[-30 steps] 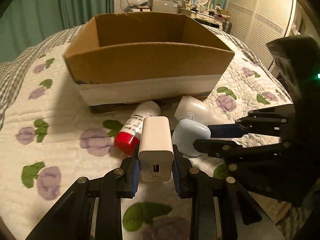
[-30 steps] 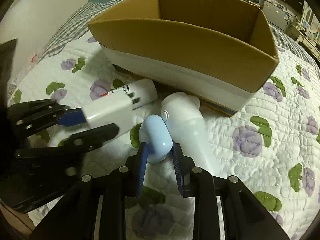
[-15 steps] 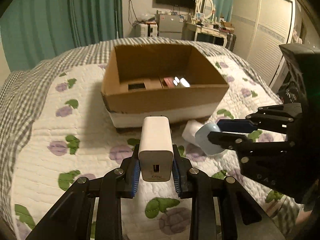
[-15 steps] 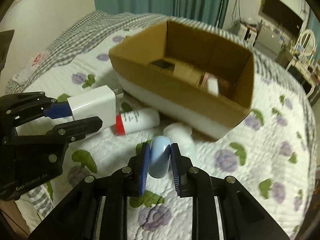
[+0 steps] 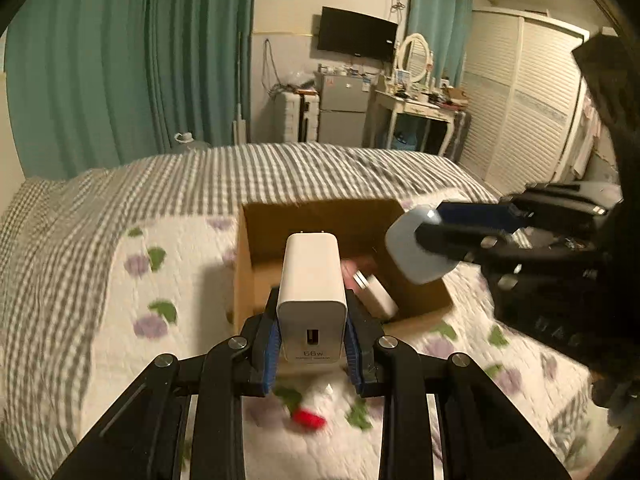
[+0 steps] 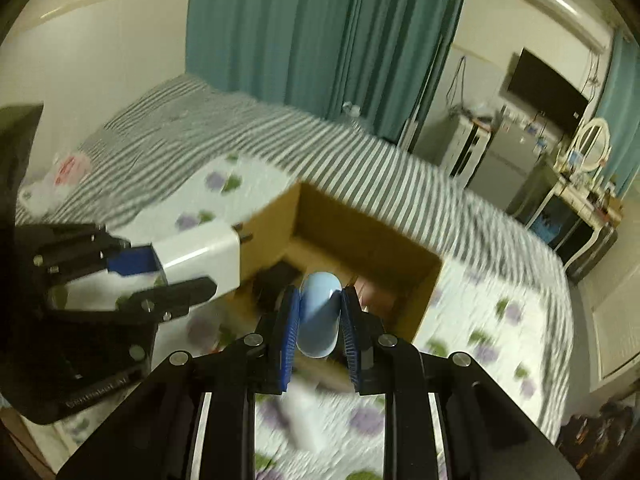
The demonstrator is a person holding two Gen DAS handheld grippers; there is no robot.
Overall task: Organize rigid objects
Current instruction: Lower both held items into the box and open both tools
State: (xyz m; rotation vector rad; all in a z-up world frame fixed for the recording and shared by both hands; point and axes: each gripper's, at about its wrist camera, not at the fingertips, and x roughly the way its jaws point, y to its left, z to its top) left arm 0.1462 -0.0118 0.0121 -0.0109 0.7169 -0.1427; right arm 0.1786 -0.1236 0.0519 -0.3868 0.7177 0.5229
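My left gripper (image 5: pixel 312 354) is shut on a white 66W charger (image 5: pixel 311 296) and holds it high above the bed, in front of the open cardboard box (image 5: pixel 242 264). My right gripper (image 6: pixel 319 338) is shut on a pale blue rounded case (image 6: pixel 319 314), also raised over the box (image 6: pixel 428 300). The charger shows at the left of the right wrist view (image 6: pixel 200 258); the blue case shows at the right of the left wrist view (image 5: pixel 416 248). Pink and white items (image 5: pixel 374 290) lie inside the box. A red-capped white bottle (image 5: pixel 310 416) lies blurred on the quilt below.
The box stands on a floral quilt (image 5: pixel 132 312) over a grey checked bedspread (image 5: pixel 280 168). A white plastic bag (image 6: pixel 56 178) lies at the bed's far left. Teal curtains, a fridge, a dressing table and a louvred wardrobe stand beyond the bed.
Both grippers have risen well above the bed with the charger and the blue case and now look down into the box. The bottle stayed on the quilt.
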